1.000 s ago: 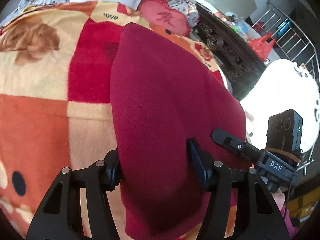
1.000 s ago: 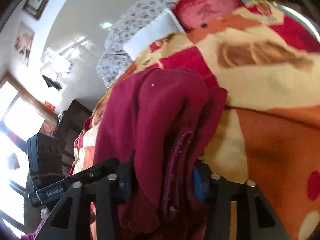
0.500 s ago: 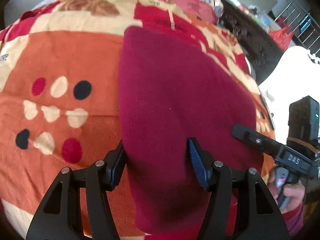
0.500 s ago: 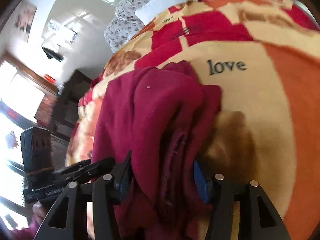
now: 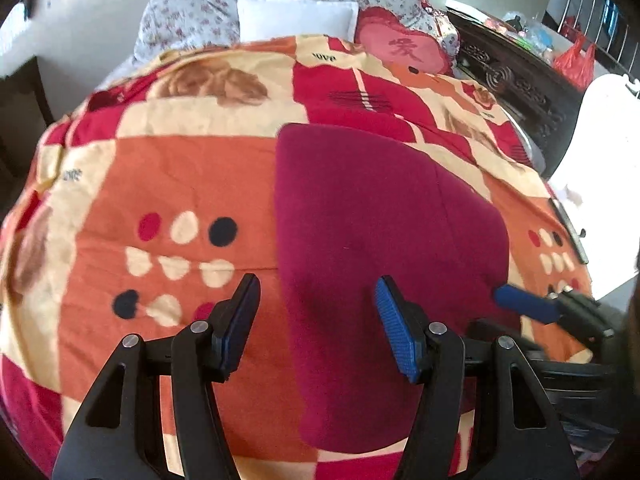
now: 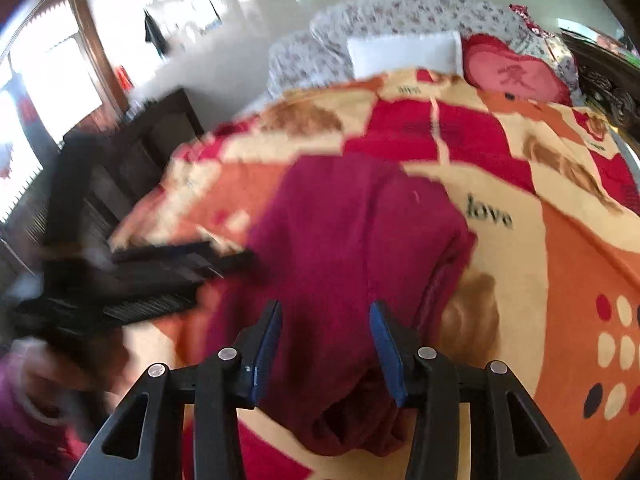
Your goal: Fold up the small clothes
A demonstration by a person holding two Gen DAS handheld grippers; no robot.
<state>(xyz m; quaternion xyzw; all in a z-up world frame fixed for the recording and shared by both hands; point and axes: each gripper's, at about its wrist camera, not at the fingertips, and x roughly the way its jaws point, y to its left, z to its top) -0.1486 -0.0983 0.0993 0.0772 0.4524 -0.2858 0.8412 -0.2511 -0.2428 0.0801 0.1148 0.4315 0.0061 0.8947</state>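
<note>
While the maroon garment [image 5: 380, 248] is lying folded on the patterned blanket [image 5: 168, 184] of the bed, I am logging the items from it outward.

Item one, the garment: it is resting flat toward the near edge of the blanket, smooth on top in the left wrist view, with stacked layers and a seam bunching along its right side in the right wrist view.

Item two, my left gripper [image 5: 316, 320]: it is hovering spread wide, pinching nothing, one finger over bare blanket and the other over the cloth.

Item three, my right gripper [image 6: 325, 342]: its jaws are also standing apart above the near end of the garment, holding nothing.

Item four, surroundings: a white pillow [image 5: 296, 18] and a red heart cushion [image 5: 404, 50] are sitting at the head of the bed, well apart from the garment.

Risk note: I am judging that the loose layers on the right side are liable to slide or spring open if either gripper snags only the top layer, and the soft blanket underneath is likely to get pinched along with the cloth.
</note>
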